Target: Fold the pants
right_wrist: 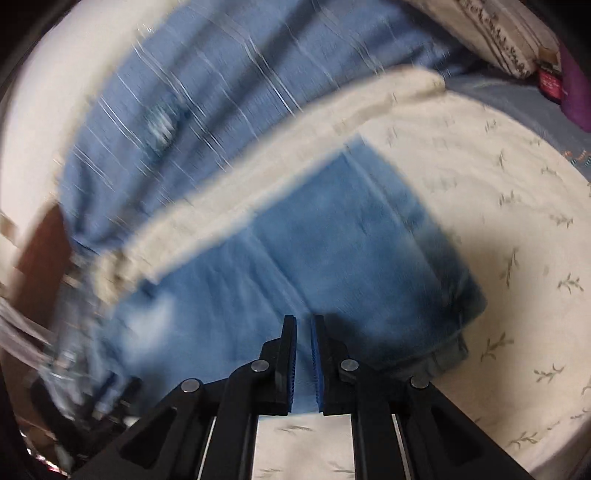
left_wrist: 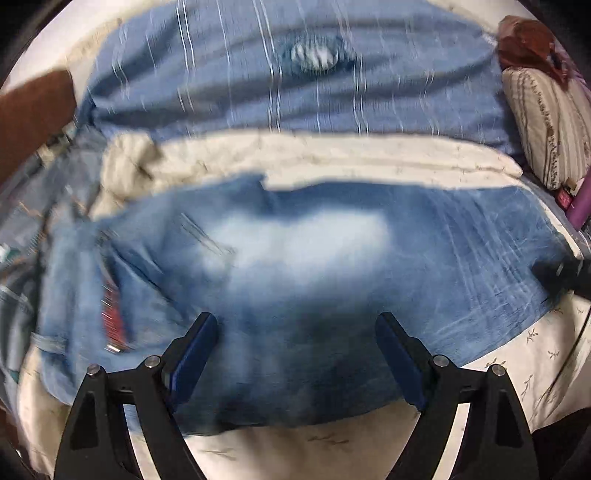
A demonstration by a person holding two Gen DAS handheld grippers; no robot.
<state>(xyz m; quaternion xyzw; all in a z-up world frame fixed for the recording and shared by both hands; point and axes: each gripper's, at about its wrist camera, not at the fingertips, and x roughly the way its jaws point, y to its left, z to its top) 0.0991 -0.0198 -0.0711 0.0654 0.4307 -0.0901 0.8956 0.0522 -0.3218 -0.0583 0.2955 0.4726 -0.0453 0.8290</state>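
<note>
One pair faded blue jeans (left_wrist: 295, 280) lying flat, pale mid-patch.

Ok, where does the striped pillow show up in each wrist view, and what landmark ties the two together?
Left wrist: the striped pillow is at the right edge, upper part.
Right wrist: it is cut off at the top right corner.
Shared landmark: the cream fabric ridge between the jeans and the blue striped cloth.

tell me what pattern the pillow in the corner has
Beige with dark vertical stripes; the pillow shows best in the left wrist view.
</note>
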